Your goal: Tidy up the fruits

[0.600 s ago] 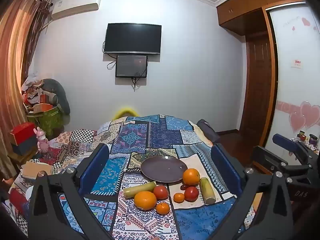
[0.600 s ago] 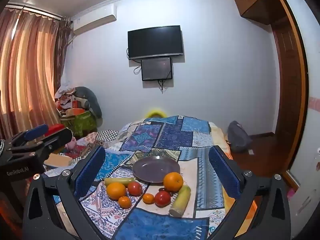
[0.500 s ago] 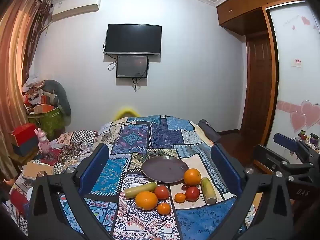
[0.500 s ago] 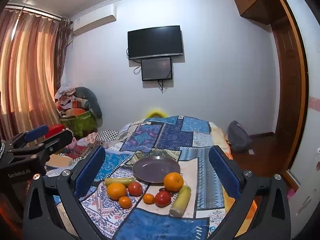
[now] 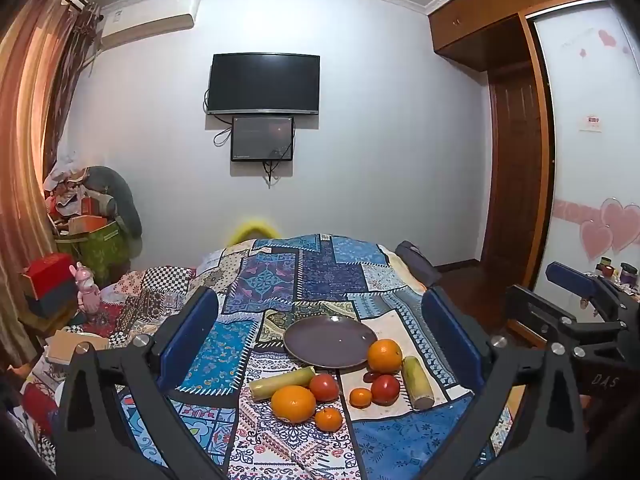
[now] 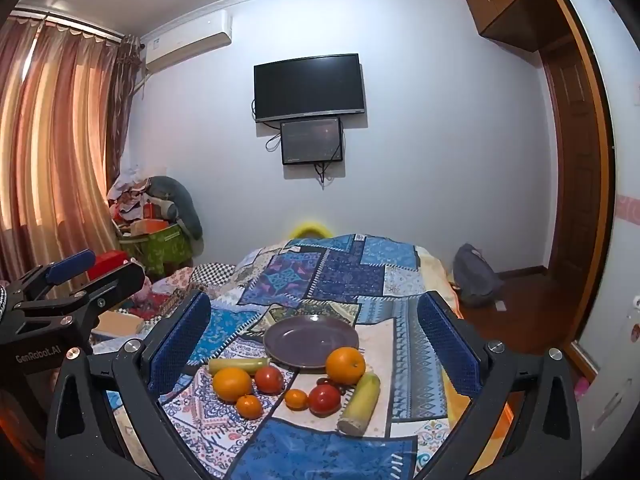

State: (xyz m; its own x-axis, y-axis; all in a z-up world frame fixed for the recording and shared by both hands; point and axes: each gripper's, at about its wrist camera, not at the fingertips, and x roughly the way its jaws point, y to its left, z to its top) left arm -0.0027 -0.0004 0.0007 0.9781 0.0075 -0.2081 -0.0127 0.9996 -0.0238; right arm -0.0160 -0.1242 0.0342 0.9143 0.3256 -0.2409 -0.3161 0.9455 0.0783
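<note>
A dark purple plate (image 5: 330,342) (image 6: 311,337) lies empty on the patchwork cloth. Around its near rim lie fruits: two oranges (image 5: 293,403) (image 5: 384,356), two tomatoes (image 5: 324,387) (image 5: 385,389), two small tangerines (image 5: 328,419) (image 5: 360,397) and two pale green cane pieces (image 5: 282,378) (image 5: 417,382). They also show in the right wrist view, with an orange (image 6: 345,365) touching the plate. My left gripper (image 5: 320,340) is open and empty, held above and short of the fruit. My right gripper (image 6: 314,340) is open and empty, likewise short of the fruit.
The patchwork cloth (image 5: 320,272) covers a bed running toward the far wall. Clutter and boxes (image 5: 80,240) stand at the left. A grey bag (image 6: 476,280) lies on the floor at the right, near a wooden wardrobe (image 5: 516,160).
Both views have shifted only very slightly; the fruit and plate have not moved and both grippers remain open.
</note>
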